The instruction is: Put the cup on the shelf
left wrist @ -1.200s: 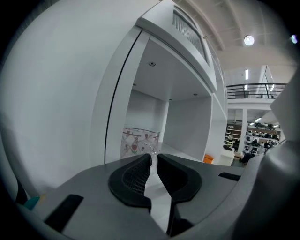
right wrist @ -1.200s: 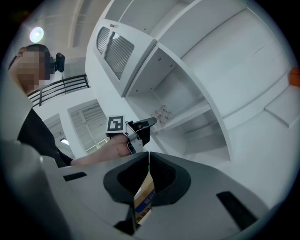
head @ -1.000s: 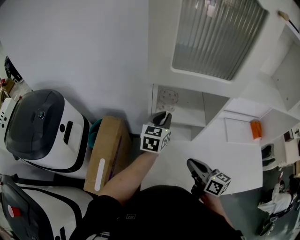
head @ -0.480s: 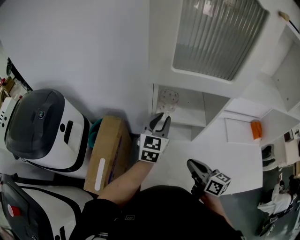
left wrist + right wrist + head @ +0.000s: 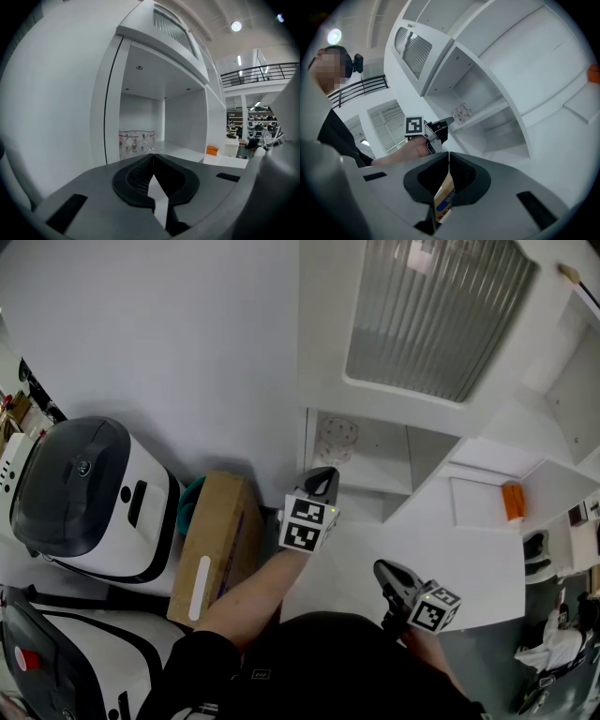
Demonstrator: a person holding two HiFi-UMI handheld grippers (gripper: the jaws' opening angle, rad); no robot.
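White shelf (image 5: pixel 373 471) with patterned cup (image 5: pixel 336 439) inside; left tongs (image 5: pixel 324 476) just clenched empty nearby, right tongs (image 5: pixel 382 567) clenched.

The head view looks from above the person, steeply down onto the white shelf unit (image 5: pixel 441 493), well off, with the left gripper (image 5: pixel 323 474) and right gripper (image 5: pixel 382 568) low in the middle. The left gripper view looks almost level along its own jaws, straight into the open compartment (image 5: pixel 140 117) from close by. The right gripper view stands further back and to the right, faces leftward across the unit, and takes in the left gripper (image 5: pixel 449 120). All three share that compartment and the patterned glass cup (image 5: pixel 335 439) in it, and an orange object (image 5: pixel 511 500) on the unit
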